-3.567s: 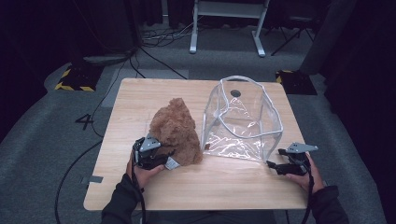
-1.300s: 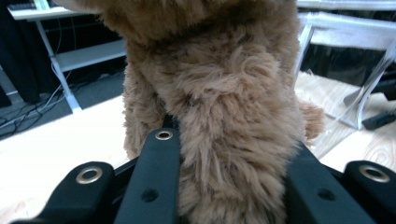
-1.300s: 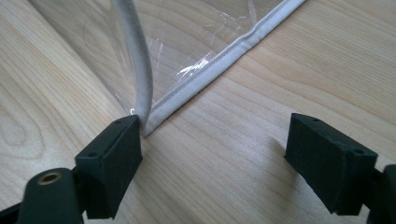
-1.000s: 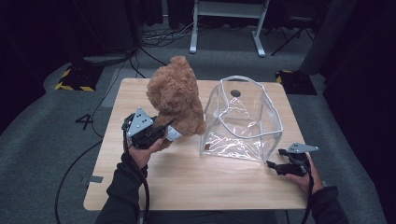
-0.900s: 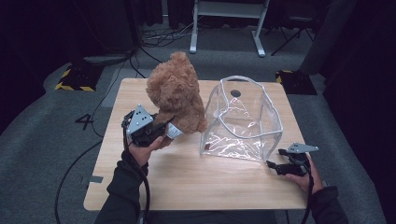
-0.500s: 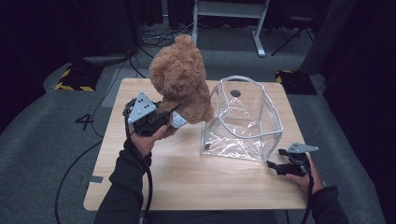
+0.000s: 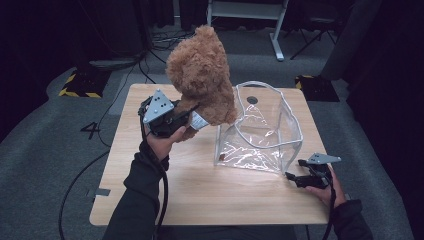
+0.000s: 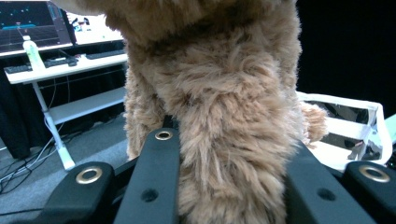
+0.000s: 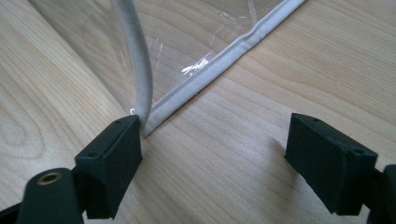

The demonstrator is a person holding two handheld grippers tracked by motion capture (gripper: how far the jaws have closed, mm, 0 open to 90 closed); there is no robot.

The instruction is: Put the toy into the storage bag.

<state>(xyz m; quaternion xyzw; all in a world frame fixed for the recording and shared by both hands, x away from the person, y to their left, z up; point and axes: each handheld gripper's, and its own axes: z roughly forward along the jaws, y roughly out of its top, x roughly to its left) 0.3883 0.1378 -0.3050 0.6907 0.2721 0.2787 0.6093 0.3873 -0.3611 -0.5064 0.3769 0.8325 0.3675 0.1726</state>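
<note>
A brown plush teddy bear (image 7: 201, 75) hangs above the table's left half, held up by my left gripper (image 7: 186, 120), which is shut on its lower part. In the left gripper view the fur (image 8: 224, 140) fills the gap between both black jaws. A clear plastic bag (image 7: 260, 131) with white piping stands open on the table just right of the bear. My right gripper (image 7: 295, 178) rests open on the wood at the bag's near right corner. Its left jaw touches the white seam (image 9: 140, 88) in the right gripper view, with bare wood between the jaws.
The wooden table (image 7: 200, 190) has bare room in front of the bag and at its near left. A white desk frame (image 7: 250, 10) and cables lie on the grey floor beyond the far edge. A yellow-black striped block (image 7: 77, 85) sits left of the table.
My left gripper has lifted the bear off the table, raising it higher and toward the bag. The right gripper has stayed still at the bag's corner.
</note>
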